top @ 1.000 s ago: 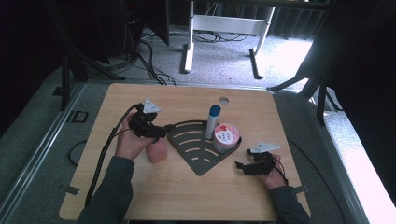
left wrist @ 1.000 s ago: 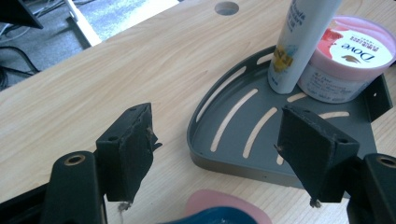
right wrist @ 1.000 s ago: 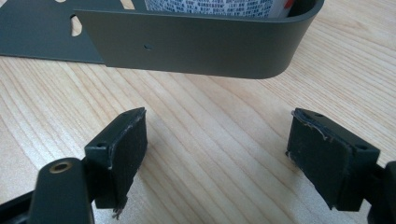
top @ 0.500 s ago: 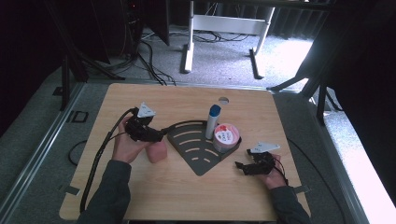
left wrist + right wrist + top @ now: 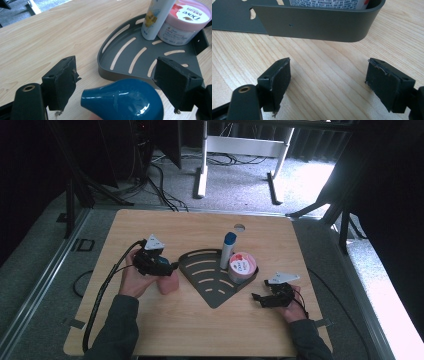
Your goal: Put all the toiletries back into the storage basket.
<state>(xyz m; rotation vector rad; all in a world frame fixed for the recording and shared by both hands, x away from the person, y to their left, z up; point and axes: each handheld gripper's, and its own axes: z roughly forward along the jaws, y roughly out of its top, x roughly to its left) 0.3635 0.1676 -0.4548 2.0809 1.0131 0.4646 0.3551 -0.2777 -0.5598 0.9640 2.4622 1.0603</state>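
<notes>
A pink bottle [image 5: 168, 285] with a glossy blue cap [image 5: 122, 101] stands on the table just left of the dark grey corner shelf [image 5: 210, 287]. My left gripper [image 5: 169, 267] is over it. Its jaws have just been opening, and the cap sits between the pads [image 5: 62, 81] with a gap on each side. On the shelf [image 5: 125, 56] stand a white tube [image 5: 227, 251] with a blue cap and a pink Dove jar [image 5: 242, 267]. My right gripper [image 5: 258, 298] rests low and open by the shelf's right wall [image 5: 317, 23], with only bare wood between its jaws.
The wooden table [image 5: 165, 227] has a small round hole [image 5: 239, 227] at the back. A black cable [image 5: 102, 292] trails from the left gripper to the table's front left. White desk legs [image 5: 202, 170] and cables lie on the floor beyond.
My left hand and gripper have sunk a little toward the pink bottle. The bottle and the right hand have kept still.
</notes>
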